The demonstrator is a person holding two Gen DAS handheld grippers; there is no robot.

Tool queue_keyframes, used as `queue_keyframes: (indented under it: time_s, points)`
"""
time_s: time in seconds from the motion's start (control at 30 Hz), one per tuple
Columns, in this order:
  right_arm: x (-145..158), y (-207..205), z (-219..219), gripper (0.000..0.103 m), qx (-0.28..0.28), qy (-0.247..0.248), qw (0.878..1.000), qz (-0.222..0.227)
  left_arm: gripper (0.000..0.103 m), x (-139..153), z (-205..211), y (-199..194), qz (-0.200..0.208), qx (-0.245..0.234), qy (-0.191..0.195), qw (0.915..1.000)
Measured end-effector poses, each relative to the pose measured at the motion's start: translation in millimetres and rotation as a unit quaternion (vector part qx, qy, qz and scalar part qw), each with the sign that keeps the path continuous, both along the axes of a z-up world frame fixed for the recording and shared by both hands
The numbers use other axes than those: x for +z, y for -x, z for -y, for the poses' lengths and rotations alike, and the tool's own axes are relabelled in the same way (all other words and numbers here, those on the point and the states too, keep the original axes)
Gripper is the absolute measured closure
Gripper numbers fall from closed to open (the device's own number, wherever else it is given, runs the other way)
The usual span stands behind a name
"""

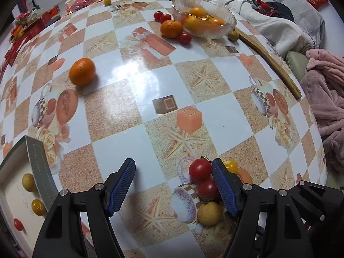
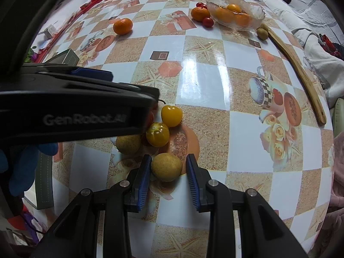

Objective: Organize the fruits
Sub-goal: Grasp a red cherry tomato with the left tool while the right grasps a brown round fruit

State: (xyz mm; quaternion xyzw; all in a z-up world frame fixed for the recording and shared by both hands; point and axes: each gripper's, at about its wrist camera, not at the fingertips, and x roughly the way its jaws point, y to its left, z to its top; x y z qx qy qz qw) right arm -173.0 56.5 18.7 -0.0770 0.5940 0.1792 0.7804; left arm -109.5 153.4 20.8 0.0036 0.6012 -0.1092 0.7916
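Observation:
My left gripper (image 1: 174, 182) is open low over the table; two red cherry tomatoes (image 1: 200, 169) and a tan longan (image 1: 209, 213) sit against the inside of its right finger. My right gripper (image 2: 167, 176) is open with a tan longan (image 2: 166, 167) between its pads, which stand a little apart from it. Beyond it lie two yellow tomatoes (image 2: 171, 115) and another longan (image 2: 128, 144), partly hidden by the left gripper's body (image 2: 75, 107). A glass bowl (image 1: 230, 14) of oranges stands at the far side. A grey-rimmed box (image 1: 35, 157) at the left holds small fruits.
A loose orange (image 1: 82, 71) lies mid-left. Another orange (image 1: 171, 28), red tomatoes and a green fruit (image 1: 233, 35) sit around the bowl. A long wooden stick (image 1: 271, 61) lies along the right edge. Packets clutter the far edge; bedding and a pink robe lie to the right.

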Motion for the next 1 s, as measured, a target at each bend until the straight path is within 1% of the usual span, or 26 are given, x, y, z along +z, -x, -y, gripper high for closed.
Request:
queue_keyframes:
  time_s: [0.03,0.07,0.1,0.13,0.23,0.27,0.3,0.33,0.37,0.47,0.6,1.0]
  points:
    - [0.2,0.2,0.6,0.068,-0.001,0.0,1.0,0.0,0.029,-1.2,4.3,-0.4,-0.003,-0.006,-0.004,1.0]
    - [0.4,0.1,0.0,0.068,-0.003,-0.001,1.0,0.0,0.034,-2.7,7.0,-0.7,-0.006,-0.009,-0.006,0.9999]
    - [0.2,-0.6,-1.0,0.068,-0.004,-0.001,1.0,0.0,0.041,-4.5,9.1,-1.3,-0.01,-0.011,-0.008,0.9999]
    - [0.4,-0.6,-0.3,0.068,-0.007,-0.002,1.0,-0.001,0.041,-5.1,12.2,-1.0,-0.009,-0.013,-0.016,0.9997]
    - [3.4,-1.9,-2.7,0.068,-0.009,-0.002,1.0,0.0,0.05,-4.9,17.8,-1.1,-0.002,-0.017,-0.024,0.9996]
    - [4.4,-2.0,-4.5,0.068,-0.008,-0.001,1.0,0.001,0.057,-4.3,18.5,-1.6,-0.001,-0.017,-0.021,0.9996]
    - [5.5,-2.0,-4.6,0.068,-0.008,0.0,1.0,0.001,0.069,-3.8,18.7,-2.3,0.001,-0.016,-0.022,0.9996]
    - [6.4,-3.1,-5.4,0.069,-0.008,-0.001,1.0,0.001,0.073,-3.4,18.3,-2.7,0.002,-0.015,-0.022,0.9996]
    - [7.3,-4.1,-5.0,0.072,-0.01,-0.004,1.0,0.0,0.082,-3.3,17.3,-3.2,0.003,-0.013,-0.017,0.9998]
    - [11.4,-8.2,1.1,0.072,-0.024,-0.025,0.999,-0.01,0.082,-2.2,10.0,-0.9,0.003,0.0,-0.009,1.0]
    - [14.4,-8.2,7.0,0.072,-0.031,-0.037,0.999,-0.015,0.082,0.6,-8.0,7.8,0.002,0.029,0.01,0.9995]
    - [25.1,-13.8,9.3,0.072,-0.039,-0.049,0.998,-0.02,0.082,22.2,-39.0,34.9,0.019,0.066,0.015,0.9975]
